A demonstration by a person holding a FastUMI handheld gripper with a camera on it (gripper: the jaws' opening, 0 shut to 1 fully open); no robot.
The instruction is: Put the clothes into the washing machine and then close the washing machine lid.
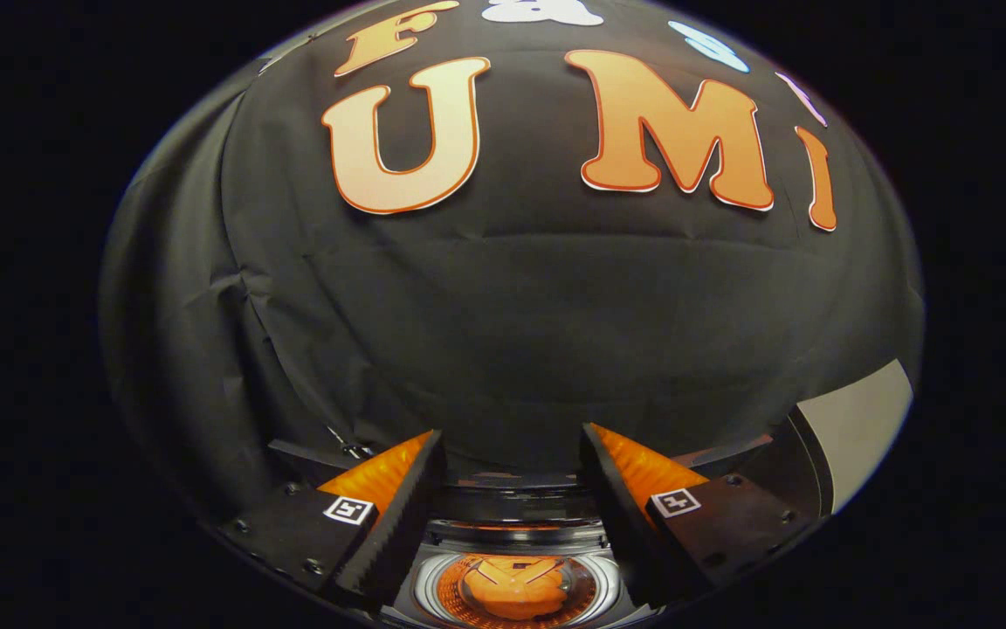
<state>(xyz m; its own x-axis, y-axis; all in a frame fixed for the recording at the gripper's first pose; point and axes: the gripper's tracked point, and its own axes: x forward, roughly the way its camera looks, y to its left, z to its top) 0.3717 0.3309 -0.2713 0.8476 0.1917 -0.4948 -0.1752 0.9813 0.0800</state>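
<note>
The gripper (512,454) stands wide open, holding nothing. Below and between its fingers lies the washing machine (516,590) drum (lid open), with something orange inside.

I am looking at the booth's black cloth wall (512,306), which is spreading across everything ahead. It is hanging mostly smooth in the middle, where 1 faint horizontal crease (555,234) is running across it, and it is bunching into several vertical folds (241,314) toward the left. Low on the right, a pale flat panel (857,419) is showing past the cloth's edge.
</note>
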